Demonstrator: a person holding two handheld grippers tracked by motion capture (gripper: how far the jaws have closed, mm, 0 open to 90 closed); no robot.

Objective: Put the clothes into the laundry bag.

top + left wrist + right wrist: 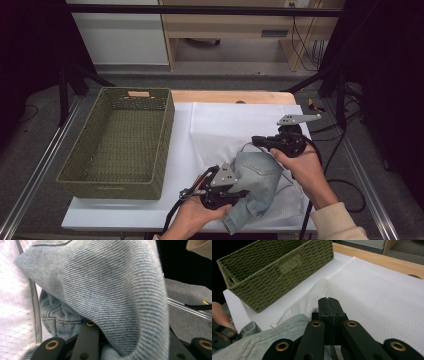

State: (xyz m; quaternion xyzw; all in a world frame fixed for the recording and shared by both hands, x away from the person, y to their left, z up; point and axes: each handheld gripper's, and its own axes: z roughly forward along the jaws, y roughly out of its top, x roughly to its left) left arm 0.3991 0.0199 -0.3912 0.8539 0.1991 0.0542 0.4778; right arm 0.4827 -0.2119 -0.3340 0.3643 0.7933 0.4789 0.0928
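A light blue denim garment (260, 175) lies crumpled near the table's front edge, partly on a white mesh bag (225, 125). My left gripper (241, 192) comes in from the left and is shut on a fold of the denim (107, 290), which drapes over its jaws (132, 347). My right gripper (256, 141) sits at the garment's far end with its jaws pressed together (328, 305). A raised edge of the mesh bag (382, 295) runs up to its tips, and the denim (274, 340) lies below its jaws.
A green woven basket (165, 145) stands on the left of the white tabletop (182, 150), also seen beyond the right gripper (274, 277). A wooden strip (225, 96) edges the table's far side. Cables trail off to the right.
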